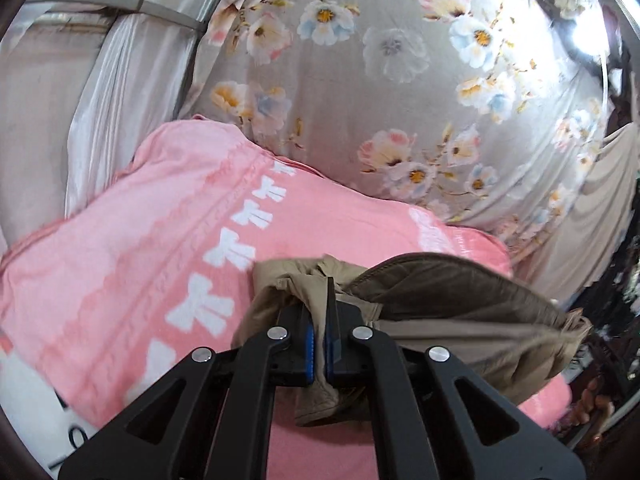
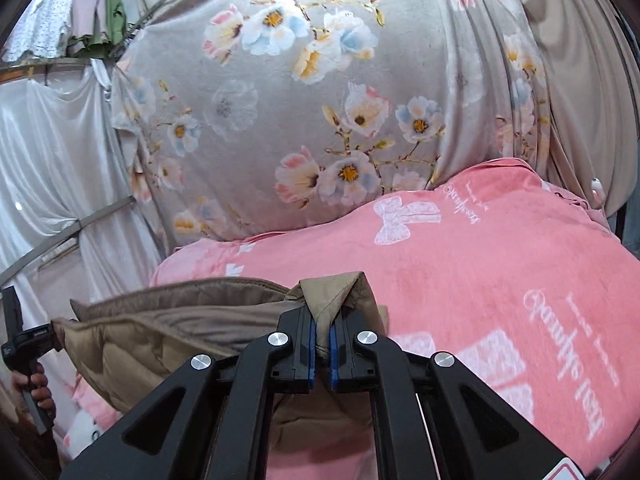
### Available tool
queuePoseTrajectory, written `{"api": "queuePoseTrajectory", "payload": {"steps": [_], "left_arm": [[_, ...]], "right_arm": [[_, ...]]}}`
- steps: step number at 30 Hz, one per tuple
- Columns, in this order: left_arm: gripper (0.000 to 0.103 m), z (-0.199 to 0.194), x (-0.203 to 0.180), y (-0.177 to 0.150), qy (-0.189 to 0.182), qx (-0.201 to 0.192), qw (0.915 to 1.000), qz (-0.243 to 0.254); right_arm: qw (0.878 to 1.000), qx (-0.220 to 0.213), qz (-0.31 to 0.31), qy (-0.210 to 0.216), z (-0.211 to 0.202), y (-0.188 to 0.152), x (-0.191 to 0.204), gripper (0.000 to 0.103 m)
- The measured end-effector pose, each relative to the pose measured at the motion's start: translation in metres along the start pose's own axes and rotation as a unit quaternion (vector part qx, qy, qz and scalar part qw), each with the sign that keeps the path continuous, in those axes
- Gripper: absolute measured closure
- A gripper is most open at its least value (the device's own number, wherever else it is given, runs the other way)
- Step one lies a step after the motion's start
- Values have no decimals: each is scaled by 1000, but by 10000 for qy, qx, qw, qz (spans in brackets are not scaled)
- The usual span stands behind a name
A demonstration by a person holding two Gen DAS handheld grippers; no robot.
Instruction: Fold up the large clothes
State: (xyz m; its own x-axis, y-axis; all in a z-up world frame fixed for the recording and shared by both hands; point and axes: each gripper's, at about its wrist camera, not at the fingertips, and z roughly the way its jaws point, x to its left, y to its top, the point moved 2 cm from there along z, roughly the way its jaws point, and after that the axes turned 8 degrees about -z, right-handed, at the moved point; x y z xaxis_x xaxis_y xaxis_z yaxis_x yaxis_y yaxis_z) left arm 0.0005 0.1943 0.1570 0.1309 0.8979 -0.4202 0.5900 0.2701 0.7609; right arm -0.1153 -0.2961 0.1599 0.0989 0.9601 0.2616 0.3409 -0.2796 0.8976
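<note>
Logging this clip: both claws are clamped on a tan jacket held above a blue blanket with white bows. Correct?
Not quite. The blanket is pink, not blue, as the right wrist view shows. The rest holds: the left claw and the right claw are each shut on the tan jacket above it.

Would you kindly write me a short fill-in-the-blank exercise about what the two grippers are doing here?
1. Both the left gripper and the right gripper are shut on the padded ____ jacket.
2. The jacket hangs over a pink blanket printed with white ____.
3. Behind the blanket hangs a grey cloth printed with ____.

Missing words: tan; bows; flowers
</note>
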Motion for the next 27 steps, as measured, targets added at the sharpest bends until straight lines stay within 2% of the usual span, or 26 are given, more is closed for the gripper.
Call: {"api": "queuePoseTrajectory", "payload": {"steps": [5, 9, 12, 19, 27], "left_arm": [[100, 106, -6, 23, 835, 232, 9953, 437], [100, 184, 2, 24, 1345, 569, 9875, 596], [100, 226, 11, 16, 1635, 796, 9808, 709], [100, 287, 35, -8, 1937, 1183, 9714, 696], [98, 317, 42, -23, 1983, 1305, 9683, 780]], "right_arm": [[9986, 381, 227, -279, 98, 12, -21, 99], [9942, 836, 421, -524, 171, 2, -33, 99], [9906, 1095, 479, -670, 206, -11, -37, 99], [9810, 1588, 612, -933, 261, -47, -48, 99], [9738, 1920, 671, -1016, 292, -73, -56, 99]]}}
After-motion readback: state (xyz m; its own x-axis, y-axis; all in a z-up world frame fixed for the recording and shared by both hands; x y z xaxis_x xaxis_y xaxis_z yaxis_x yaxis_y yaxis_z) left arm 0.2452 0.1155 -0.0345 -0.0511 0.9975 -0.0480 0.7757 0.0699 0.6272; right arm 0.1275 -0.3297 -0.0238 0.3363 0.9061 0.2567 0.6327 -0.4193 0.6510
